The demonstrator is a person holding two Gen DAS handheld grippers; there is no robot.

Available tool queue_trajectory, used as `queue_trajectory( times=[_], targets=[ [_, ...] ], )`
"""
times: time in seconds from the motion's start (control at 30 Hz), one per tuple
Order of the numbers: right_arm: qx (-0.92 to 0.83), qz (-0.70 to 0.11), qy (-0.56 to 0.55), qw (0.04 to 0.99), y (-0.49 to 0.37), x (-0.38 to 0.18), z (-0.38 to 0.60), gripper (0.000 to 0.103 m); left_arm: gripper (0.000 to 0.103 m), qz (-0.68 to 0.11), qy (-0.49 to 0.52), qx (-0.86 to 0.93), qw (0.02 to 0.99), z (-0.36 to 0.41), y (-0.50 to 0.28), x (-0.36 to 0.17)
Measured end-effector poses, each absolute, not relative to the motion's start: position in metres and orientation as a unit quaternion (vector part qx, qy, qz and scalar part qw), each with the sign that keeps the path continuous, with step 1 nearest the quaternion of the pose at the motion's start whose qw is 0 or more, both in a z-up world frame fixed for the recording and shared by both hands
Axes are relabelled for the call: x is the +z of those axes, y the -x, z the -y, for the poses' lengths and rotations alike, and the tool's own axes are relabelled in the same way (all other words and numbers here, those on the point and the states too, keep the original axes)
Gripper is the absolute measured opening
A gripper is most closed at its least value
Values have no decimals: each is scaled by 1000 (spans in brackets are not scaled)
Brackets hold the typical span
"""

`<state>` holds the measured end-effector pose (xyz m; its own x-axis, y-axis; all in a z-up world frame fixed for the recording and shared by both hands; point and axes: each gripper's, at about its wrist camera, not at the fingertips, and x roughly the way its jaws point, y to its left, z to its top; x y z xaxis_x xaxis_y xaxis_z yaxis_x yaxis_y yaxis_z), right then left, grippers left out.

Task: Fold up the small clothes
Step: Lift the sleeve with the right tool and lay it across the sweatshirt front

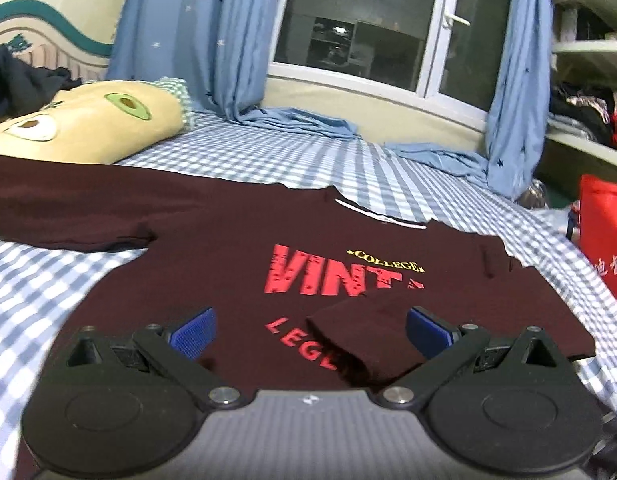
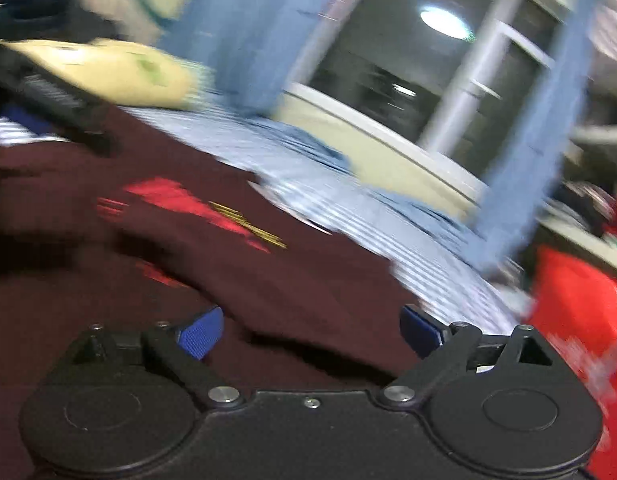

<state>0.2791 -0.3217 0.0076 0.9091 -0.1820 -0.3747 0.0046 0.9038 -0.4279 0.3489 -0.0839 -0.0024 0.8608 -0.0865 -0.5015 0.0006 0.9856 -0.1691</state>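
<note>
Dark red shirt [image 1: 236, 248] flat on checked bed [image 1: 48, 280], 1 sleeve [image 1: 360, 332] folded across chest between fingers of left gripper [image 1: 310, 334]. Both grippers gaping, empty; right gripper [image 2: 310, 332] over shirt, view blurred. Fabric soft, light, limp: pinch at hem or other sleeve [image 1: 68, 204]. Pillow [image 1: 92, 120] beyond left finger; red bag [image 1: 604, 236] beyond right finger; bare sheet ahead.

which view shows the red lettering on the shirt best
The left wrist view: the red lettering on the maroon shirt is sharp and readable. The right wrist view shows it only as motion-blurred streaks.
</note>
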Motion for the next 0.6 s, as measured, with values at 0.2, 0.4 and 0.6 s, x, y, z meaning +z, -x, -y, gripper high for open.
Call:
queue_trajectory(
  times=[0.2,0.4,0.6],
  targets=[
    [-139,-272,128,944,-312,-13,395,71,102,-270,97,-26,958,90,-367,-25],
    [-123,-280,111,945,-360,-27,408,45,102,-287,81,-12,954,89,-375,-39],
    [-142,-258,49,954,-353,-35,421,2,102,-308,40,1,951,99,-371,-50]
  ],
)
